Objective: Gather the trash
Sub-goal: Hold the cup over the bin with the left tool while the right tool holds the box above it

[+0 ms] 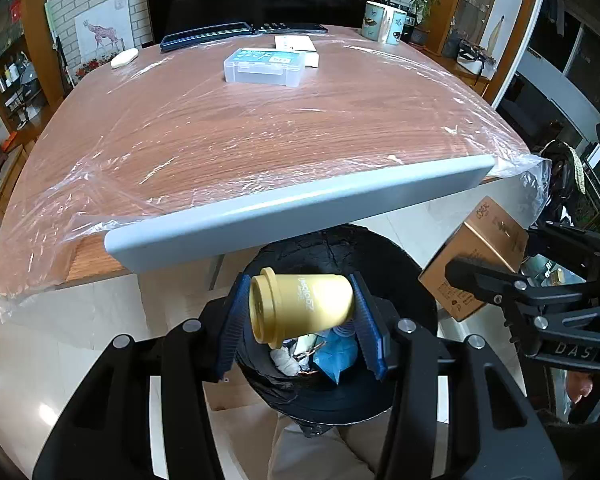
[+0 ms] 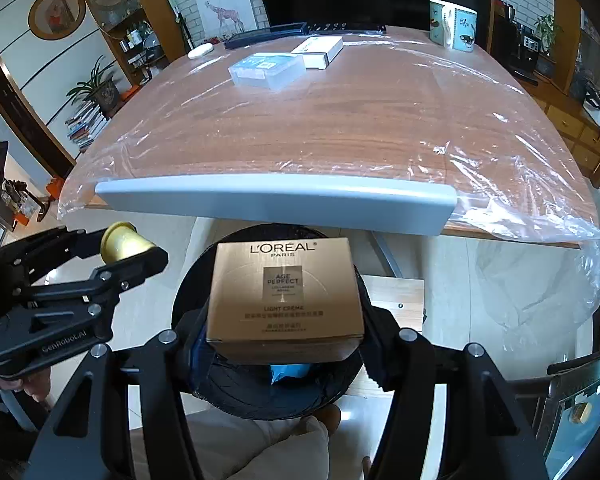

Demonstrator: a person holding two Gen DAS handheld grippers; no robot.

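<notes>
a: looking down from the left wrist view, the left gripper (image 1: 302, 316) is seen over the black-lined trash bin (image 1: 400, 272), its blue pads (image 1: 236, 320) spread wider than the yellow cup (image 1: 300, 310). a gap shows on each side of the cup, so the jaws are read as released, with the cup lying sideways between them above the bin mouth.

b: what is shown only there?

a: the bin's contents: crumpled white paper (image 1: 286, 360) and a blue wrapper (image 1: 336, 354) are seen below the cup. the right gripper (image 1: 496, 264) is caught from the side, clamped on the gold box (image 1: 480, 256).

b: and from the right wrist view?

a: the box's printed top is read there: "l'oréal paris, age perfect, light creme". the gold box (image 2: 286, 300) is gripped at both sides by the right gripper (image 2: 286, 336) and held over the trash bin (image 2: 204, 272), which it mostly hides. only a blue scrap (image 2: 290, 372) is seen beneath. the left gripper (image 2: 132, 256) appears at the left, with just the cup's lid end (image 2: 118, 242) visible between its fingers.

b: how does the cup look?

a: mustard yellow, lidded, lid end pointing left, faint lettering on its side. the wooden table (image 1: 260, 132) beyond is covered in clear plastic film, with a clear plastic case (image 1: 266, 66) on it.
</notes>
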